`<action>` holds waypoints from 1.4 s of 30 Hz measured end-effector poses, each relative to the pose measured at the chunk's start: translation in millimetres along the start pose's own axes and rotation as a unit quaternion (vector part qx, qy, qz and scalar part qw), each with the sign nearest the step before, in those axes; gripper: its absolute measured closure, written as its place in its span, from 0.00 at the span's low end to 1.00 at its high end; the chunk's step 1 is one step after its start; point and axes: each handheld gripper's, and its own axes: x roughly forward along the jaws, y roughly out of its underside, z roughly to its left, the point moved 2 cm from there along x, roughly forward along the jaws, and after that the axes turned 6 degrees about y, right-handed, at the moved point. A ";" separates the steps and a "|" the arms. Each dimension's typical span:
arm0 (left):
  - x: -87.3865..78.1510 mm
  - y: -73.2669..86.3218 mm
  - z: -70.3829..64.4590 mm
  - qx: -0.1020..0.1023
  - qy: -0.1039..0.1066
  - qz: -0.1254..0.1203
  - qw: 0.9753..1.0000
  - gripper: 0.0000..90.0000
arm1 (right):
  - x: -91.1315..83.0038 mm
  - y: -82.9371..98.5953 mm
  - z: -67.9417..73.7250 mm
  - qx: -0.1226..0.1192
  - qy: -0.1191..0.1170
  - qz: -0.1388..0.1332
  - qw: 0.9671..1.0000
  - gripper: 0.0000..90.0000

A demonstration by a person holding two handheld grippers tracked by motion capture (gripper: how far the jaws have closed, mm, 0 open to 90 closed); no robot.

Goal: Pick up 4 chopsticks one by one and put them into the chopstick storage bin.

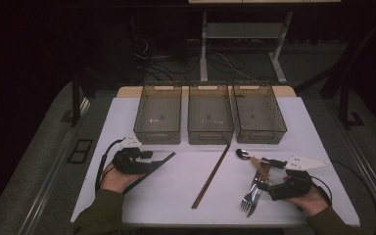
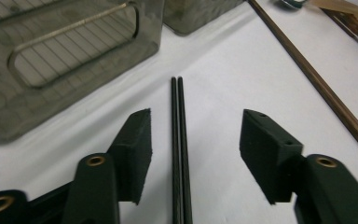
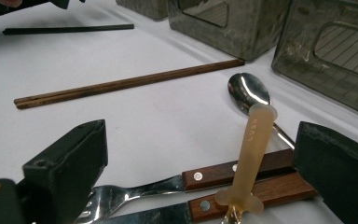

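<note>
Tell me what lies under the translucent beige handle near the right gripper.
The beige handle lies across two wooden handles, one a fork's, and a spoon's thin stem. What its own end carries is cut off at the frame edge.

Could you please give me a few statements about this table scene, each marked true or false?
1. The black chopsticks lie between the open jaws of the left gripper. True.
2. The right gripper is shut on the spoon. False: its jaws stand open around the wooden-handled fork and the translucent handle.
3. The three grey bins hold cutlery. False: they look empty.
4. The brown chopsticks lie on the white tabletop between the two grippers. True.
</note>
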 end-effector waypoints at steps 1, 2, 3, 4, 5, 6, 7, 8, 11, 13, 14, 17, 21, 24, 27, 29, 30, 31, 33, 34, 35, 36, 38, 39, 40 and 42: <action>-1.5 2.0 -0.4 0.000 -0.001 -0.001 1.000 0.47 | 0.2 0.3 0.0 0.000 0.000 0.001 1.000 0.04; -3.7 4.9 -1.1 -0.004 -0.002 -0.001 1.000 0.45 | 0.4 0.6 -0.2 0.001 0.001 0.002 1.000 0.04; -5.2 6.7 -1.2 -0.002 -0.003 -0.001 1.000 0.44 | 0.3 0.7 -0.3 0.000 0.002 0.002 1.000 0.04; -7.4 8.9 -1.1 -0.001 -0.002 -0.003 1.000 0.43 | 0.3 0.8 -0.5 -0.001 0.003 0.003 1.000 0.04; -9.9 11.7 -1.1 -0.002 -0.004 -0.006 1.000 0.41 | 0.2 0.7 -0.4 -0.001 0.002 0.003 1.000 0.04; -13.5 15.4 -0.2 -0.003 -0.008 -0.011 1.000 0.40 | 0.3 0.7 -0.4 -0.001 0.001 0.003 1.000 0.04; -13.5 15.4 -0.2 -0.003 -0.008 -0.011 1.000 0.39 | 0.3 0.7 -0.4 -0.001 0.001 0.003 1.000 0.04; -16.2 18.4 0.7 -0.004 -0.008 -0.014 1.000 0.38 | 0.9 1.0 -1.1 -0.002 0.003 0.006 1.000 0.04; -20.4 24.1 1.7 -0.005 -0.009 -0.018 1.000 0.37 | 0.6 1.1 -1.5 -0.003 0.003 0.006 1.000 0.04; -22.7 28.5 2.3 -0.007 -0.014 -0.015 1.000 0.37 | 0.6 0.6 -1.9 -0.002 0.003 0.004 1.000 0.04; -23.6 30.2 2.3 -0.006 -0.014 -0.016 1.000 0.38 | 0.4 0.4 -1.7 -0.002 0.003 0.004 1.000 0.04; -28.8 37.3 3.5 -0.003 -0.018 -0.017 1.000 0.43 | -0.2 -0.3 -0.5 -0.004 0.004 0.004 1.000 0.04; -35.0 48.4 6.2 -0.008 -0.020 -0.016 1.000 0.52 | -0.5 -0.4 0.2 -0.006 0.007 0.004 1.000 0.04; -34.8 53.0 7.4 -0.008 -0.009 -0.007 1.000 0.61 | -0.2 -0.8 0.1 -0.006 0.008 0.004 1.000 0.04; -32.8 52.6 6.0 -0.005 -0.006 0.002 1.000 0.70 | -0.6 -0.6 0.1 -0.006 0.008 0.005 1.000 0.04; -31.8 51.4 5.2 -0.001 -0.010 0.008 1.000 0.76 | -1.2 -0.4 0.1 -0.006 0.008 0.005 1.000 0.04; -31.7 50.8 5.1 -0.002 -0.012 0.010 1.000 0.79 | -1.5 -0.3 0.1 -0.006 0.009 0.005 1.000 0.04; -31.6 50.1 5.1 -0.001 -0.012 0.012 1.000 0.79 | -1.5 -0.3 0.1 -0.006 0.009 0.005 1.000 0.04; -30.6 49.9 4.8 0.000 -0.010 0.016 1.000 0.86 | -2.8 -0.4 0.6 -0.006 0.009 0.003 1.000 0.04; -30.1 50.1 4.5 -0.002 -0.011 0.018 1.000 0.88 | -2.7 -0.5 0.6 -0.006 0.009 0.003 1.000 0.04; -29.7 50.5 4.4 0.001 -0.009 0.022 1.000 0.89 | -2.5 -0.4 0.6 -0.007 0.009 0.003 1.000 0.04; -29.4 50.5 4.2 0.000 -0.009 0.024 1.000 0.91 | -2.3 -0.5 0.6 -0.008 0.009 0.003 1.000 0.04; -28.5 50.8 3.7 0.000 -0.011 0.030 0.999 0.92 | -2.0 -0.6 0.9 -0.008 0.009 0.003 1.000 0.04; -27.9 50.8 4.6 0.003 -0.011 0.033 0.999 0.92 | -2.0 -0.6 1.0 -0.008 0.009 0.003 1.000 0.04; -27.6 50.8 4.8 0.004 -0.009 0.035 0.999 0.92 | -2.1 -0.7 0.9 -0.009 0.009 0.003 1.000 0.04; -27.6 51.0 5.0 0.006 -0.010 0.040 0.999 0.92 | -2.0 -0.7 0.9 -0.008 0.009 0.003 1.000 0.04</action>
